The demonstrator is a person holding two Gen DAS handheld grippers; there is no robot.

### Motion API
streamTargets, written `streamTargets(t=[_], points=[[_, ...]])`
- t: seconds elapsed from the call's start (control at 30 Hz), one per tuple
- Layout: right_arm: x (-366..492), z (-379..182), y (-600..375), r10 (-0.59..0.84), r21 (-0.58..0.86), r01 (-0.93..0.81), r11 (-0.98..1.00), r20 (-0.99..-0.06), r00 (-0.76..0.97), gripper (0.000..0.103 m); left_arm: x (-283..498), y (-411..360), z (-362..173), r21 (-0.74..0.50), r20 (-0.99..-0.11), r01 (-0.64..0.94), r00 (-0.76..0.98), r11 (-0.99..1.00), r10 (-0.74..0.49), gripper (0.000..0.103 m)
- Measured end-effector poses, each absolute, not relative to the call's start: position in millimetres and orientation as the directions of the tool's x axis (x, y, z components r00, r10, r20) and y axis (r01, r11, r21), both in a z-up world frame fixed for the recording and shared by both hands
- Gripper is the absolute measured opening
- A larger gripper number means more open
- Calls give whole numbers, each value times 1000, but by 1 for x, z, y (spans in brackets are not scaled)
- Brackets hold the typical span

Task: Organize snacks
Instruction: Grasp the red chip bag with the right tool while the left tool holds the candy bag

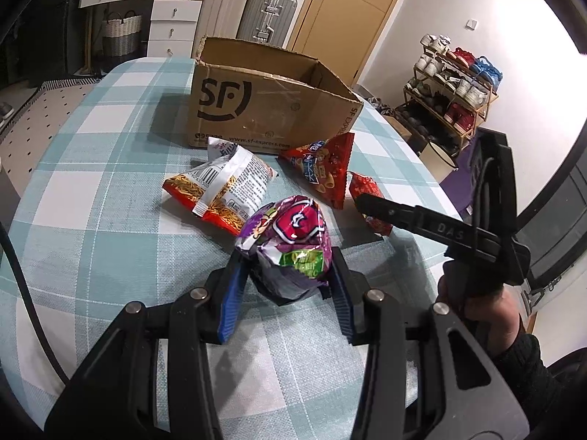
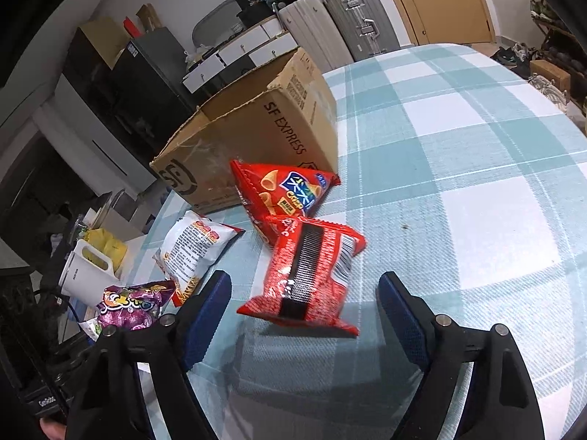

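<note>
Purple snack bag (image 1: 290,245) clamped between blue pads of left gripper (image 1: 290,286), held above checked tablecloth (image 1: 110,198). Bag crinkled, foil, red emblem and green label noted.

Red snack packet (image 2: 308,275) seen between spread fingers of right gripper (image 2: 304,293), jaws wide apart, nothing gripped; contact with table cannot be told. Packet glossy, black stripe across back.

White-and-orange noodle bag (image 1: 223,187) and red triangular chip bag (image 1: 323,168) lying beyond, just before open SF cardboard box (image 1: 271,106). White kettle (image 2: 88,271) at table edge.
</note>
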State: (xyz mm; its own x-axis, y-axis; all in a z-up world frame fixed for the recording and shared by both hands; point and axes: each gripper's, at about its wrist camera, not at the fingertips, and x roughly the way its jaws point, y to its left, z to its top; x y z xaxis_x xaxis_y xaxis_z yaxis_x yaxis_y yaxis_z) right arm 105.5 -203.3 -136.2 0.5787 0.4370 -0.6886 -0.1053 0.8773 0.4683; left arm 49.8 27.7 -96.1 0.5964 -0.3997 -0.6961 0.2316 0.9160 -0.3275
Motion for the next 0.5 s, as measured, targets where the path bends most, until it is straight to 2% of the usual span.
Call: streamTargets(t=[0.13,0.3,0.5], points=[[111,-138,-196,429,452,-112,885,-700,571,72,50,33,-97,-330,-698,220,598,918,-394,40],[112,-141,-194,411,431,-104,896,-719,561,45,49,37,-96,-334,-698,208,600,919,-390,40],[109,-142,-197,418,442,-102,891,-715,560,43,48,38,-97,-330,-702,205,600,922,-384,40]])
